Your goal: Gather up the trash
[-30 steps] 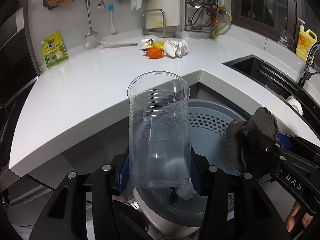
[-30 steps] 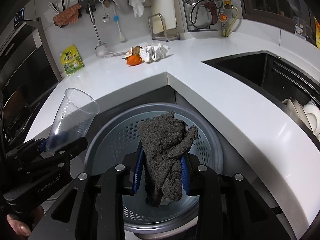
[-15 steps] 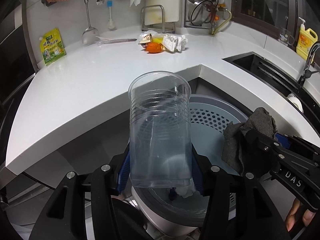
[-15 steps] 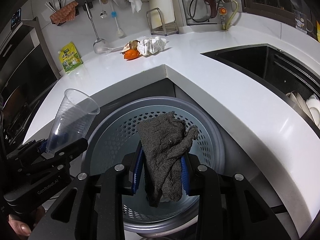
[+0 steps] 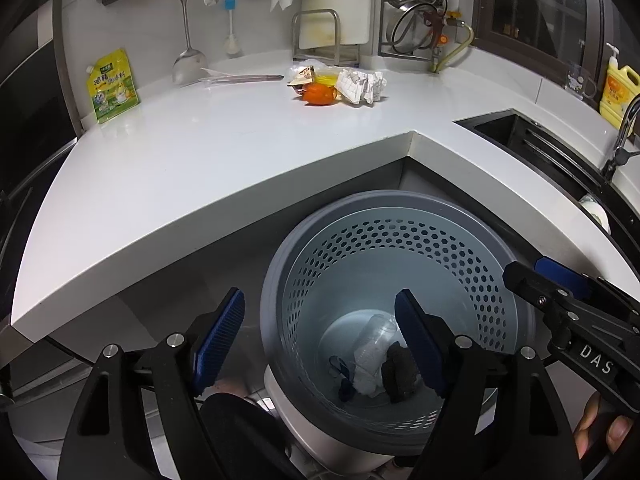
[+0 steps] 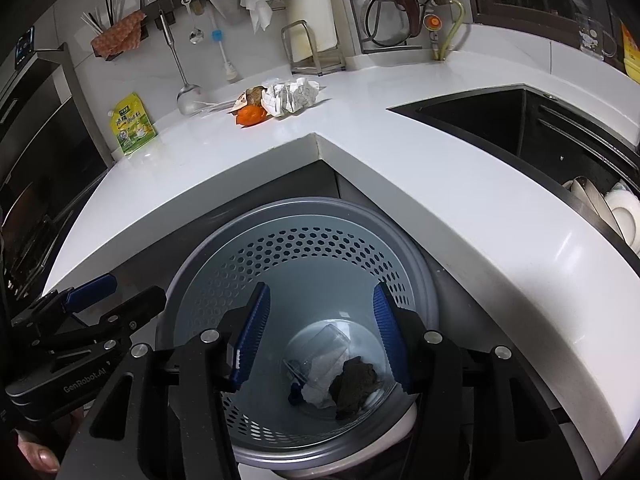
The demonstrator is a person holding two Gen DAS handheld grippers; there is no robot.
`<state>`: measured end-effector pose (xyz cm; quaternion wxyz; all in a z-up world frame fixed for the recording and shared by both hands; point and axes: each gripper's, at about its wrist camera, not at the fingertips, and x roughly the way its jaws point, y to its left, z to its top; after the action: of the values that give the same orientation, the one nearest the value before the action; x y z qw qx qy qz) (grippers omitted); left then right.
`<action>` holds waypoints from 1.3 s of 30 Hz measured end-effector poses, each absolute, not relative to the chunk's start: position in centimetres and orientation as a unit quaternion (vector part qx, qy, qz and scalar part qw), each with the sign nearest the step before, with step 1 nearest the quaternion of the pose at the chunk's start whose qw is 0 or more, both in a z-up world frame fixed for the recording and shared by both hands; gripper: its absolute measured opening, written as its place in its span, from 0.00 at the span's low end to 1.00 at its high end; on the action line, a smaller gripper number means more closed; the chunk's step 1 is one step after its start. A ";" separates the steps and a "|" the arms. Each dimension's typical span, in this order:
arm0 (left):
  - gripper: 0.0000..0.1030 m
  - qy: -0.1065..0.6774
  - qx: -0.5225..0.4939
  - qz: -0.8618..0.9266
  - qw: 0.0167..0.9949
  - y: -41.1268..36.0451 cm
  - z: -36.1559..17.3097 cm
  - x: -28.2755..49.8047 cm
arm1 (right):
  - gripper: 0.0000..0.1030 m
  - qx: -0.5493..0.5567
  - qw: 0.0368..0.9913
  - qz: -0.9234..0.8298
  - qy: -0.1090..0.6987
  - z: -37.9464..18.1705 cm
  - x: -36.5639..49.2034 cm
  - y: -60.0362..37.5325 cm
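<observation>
left tool (image 5: pixel 320 334): wide open, nothing between the blue pads, hanging right over the bin's near-left rim

right tool (image 6: pixel 320 334): also spread wide and gripping nothing, parked straight above the bin opening

bin (image 5: pixel 472 216): grey round basket with a perforated inner wall, sitting on the floor tucked into the inside corner of the bench

plastic cup (image 5: pixel 376 330): clear one, lying on its side at the bottom of the bin

grey rag (image 6: pixel 354 380): crumpled dark lump at the bottom too, touching the cup side and a white wad of paper (image 6: pixel 320 384); there's something small and blue next to that, can't tell what it is

leftover trash on the bench (image 5: pixel 200 168): crumpled white paper (image 5: pixel 360 86), an orange peel-looking thing (image 5: pixel 318 94) and a small wrapper (image 5: pixel 302 76) all bunched together near the back wall, well apart from both tools

other stuff: yellow-green pouch (image 5: pixel 112 86) leaning on the wall at the left, ladle (image 5: pixel 188 56) hanging from the rail, yellow soap bottle (image 5: pixel 618 92) by the sink (image 6: pixel 500 128), dishes (image 6: pixel 616 216) stacked in the rack on the right
</observation>
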<state>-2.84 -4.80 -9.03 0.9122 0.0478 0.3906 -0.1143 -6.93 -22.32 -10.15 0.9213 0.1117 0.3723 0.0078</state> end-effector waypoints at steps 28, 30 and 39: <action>0.87 0.332 0.023 -0.123 0.935 -3.0 -4.0 -1.1 | 0.63 0.107 0.938 0.006 0.329 -6.4 -4.5 -22.4; 0.88 0.325 0.024 -0.122 0.938 -2.8 -3.5 -0.6 | 0.65 0.103 0.940 0.008 0.325 -6.0 -3.7 -22.5; 0.92 0.310 0.018 -0.111 0.944 -2.1 -1.7 3.5 | 0.69 0.088 0.945 0.006 0.315 -4.4 0.9 -22.9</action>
<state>3.48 -2.05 -1.68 0.9440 0.0180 0.3101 -0.1111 0.89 -22.88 -4.37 0.9450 0.0879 0.3149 0.0055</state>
